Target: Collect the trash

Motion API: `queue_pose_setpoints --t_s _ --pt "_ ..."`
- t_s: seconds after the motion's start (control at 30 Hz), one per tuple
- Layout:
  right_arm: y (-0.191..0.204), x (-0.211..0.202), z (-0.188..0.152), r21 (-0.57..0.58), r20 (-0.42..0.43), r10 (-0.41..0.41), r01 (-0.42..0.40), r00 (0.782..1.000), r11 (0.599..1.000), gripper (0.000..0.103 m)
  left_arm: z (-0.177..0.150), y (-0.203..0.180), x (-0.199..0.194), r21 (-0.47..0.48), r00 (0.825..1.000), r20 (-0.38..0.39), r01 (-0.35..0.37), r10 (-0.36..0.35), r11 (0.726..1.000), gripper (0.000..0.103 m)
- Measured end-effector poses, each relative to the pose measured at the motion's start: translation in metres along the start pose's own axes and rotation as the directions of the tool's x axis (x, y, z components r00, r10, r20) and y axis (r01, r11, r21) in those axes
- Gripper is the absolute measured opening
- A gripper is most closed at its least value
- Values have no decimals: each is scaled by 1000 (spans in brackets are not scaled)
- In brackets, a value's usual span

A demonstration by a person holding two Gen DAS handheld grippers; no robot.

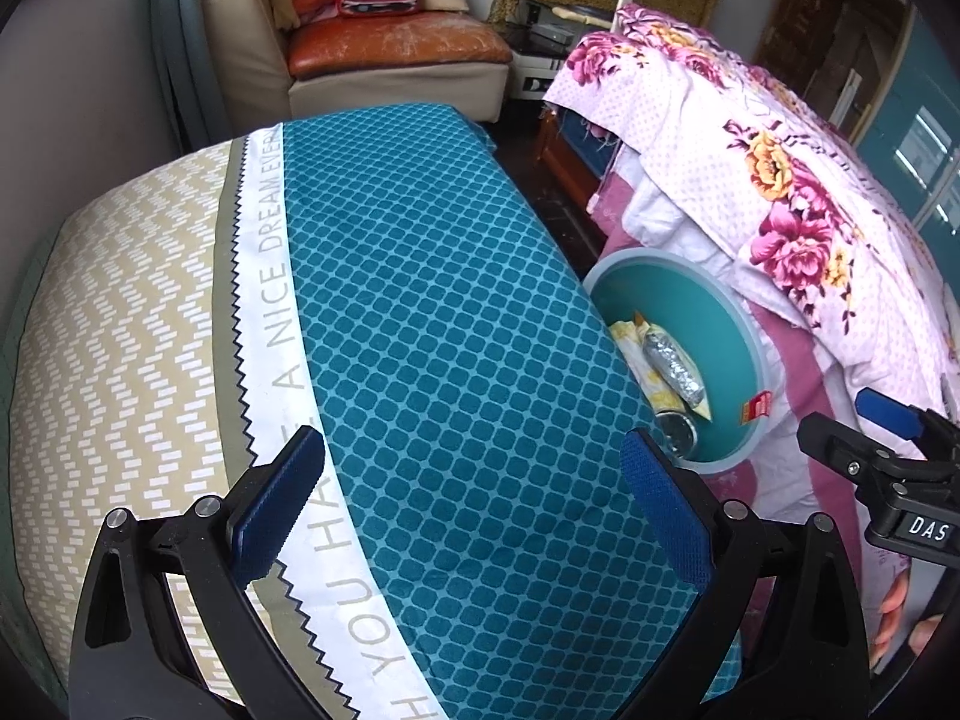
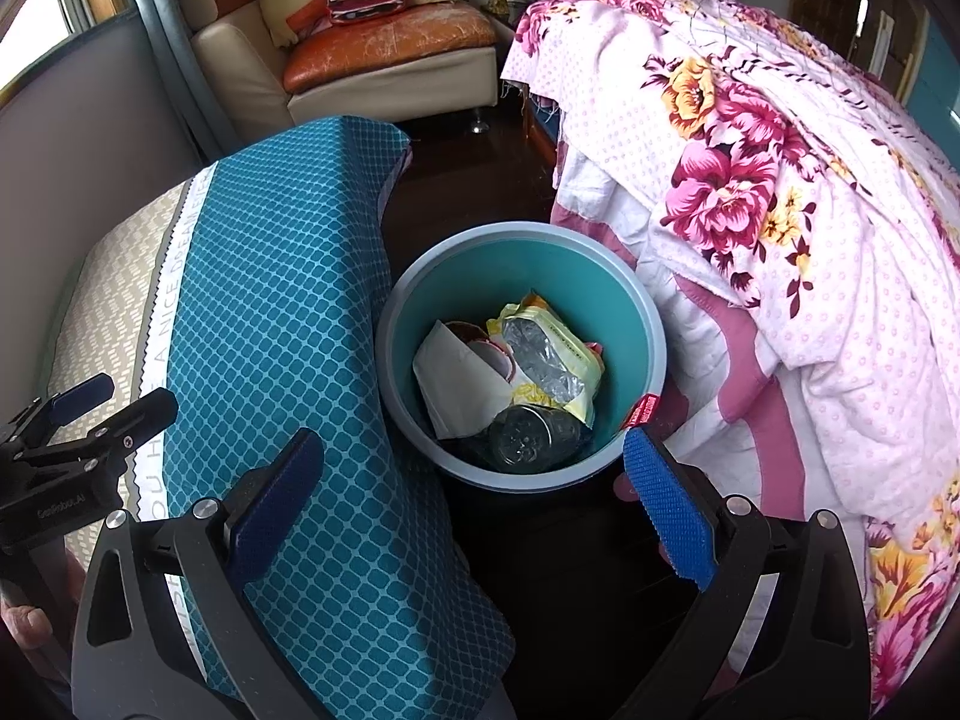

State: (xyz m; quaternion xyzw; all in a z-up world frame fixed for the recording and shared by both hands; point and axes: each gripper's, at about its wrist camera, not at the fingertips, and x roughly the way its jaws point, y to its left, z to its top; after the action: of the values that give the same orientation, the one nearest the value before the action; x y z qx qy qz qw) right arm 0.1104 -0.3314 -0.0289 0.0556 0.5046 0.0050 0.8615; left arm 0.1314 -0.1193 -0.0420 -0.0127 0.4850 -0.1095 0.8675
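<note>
**Both grippers empty above a bin already holding the rubbish**

The left gripper [image 1: 474,516] hangs over a long teal-and-beige pillow [image 1: 420,330] with its jaws spread wide and nothing between them; the right gripper [image 2: 474,516] is likewise wide open and empty, poised just short of the near rim of the teal bin [image 2: 636,324]; the trash lies inside that bin, which stands on the dark floor [image 2: 468,192] between the pillow and the floral quilt [image 2: 780,180] of the bed.

In the right wrist view the bin sits ahead of the jaws and slightly below, roughly centred between the two fingers; the right hand is plainly the nearer one; from the left gripper the bin lies off to the right, half masked by the pillow's edge.

Inside are a white folded paper [image 2: 456,384], a yellow foil-lined wrapper [image 2: 552,360] whose long axis runs away from the camera, and a clear jar [image 2: 528,438] nearest the rim.

I judge the collecting largely done; no loose rubbish shows on pillow, floor or quilt; what lies under the pillow and behind the bin is hidden, and a red label on the rim [image 2: 639,411] is too small to read.
</note>
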Motion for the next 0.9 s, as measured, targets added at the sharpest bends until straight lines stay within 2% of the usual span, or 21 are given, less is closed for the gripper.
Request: queue_pose_setpoints --t_s 0.4,0.9 --pt "2 14 -1 1 -28 -15 15 999 1000 96 -4 4 15 0 1000 -26 -11 11 1000 99" --pt "2 14 -2 -12 -27 -32 32 999 999 96 -6 7 14 -3 1000 -25 -12 12 1000 99"
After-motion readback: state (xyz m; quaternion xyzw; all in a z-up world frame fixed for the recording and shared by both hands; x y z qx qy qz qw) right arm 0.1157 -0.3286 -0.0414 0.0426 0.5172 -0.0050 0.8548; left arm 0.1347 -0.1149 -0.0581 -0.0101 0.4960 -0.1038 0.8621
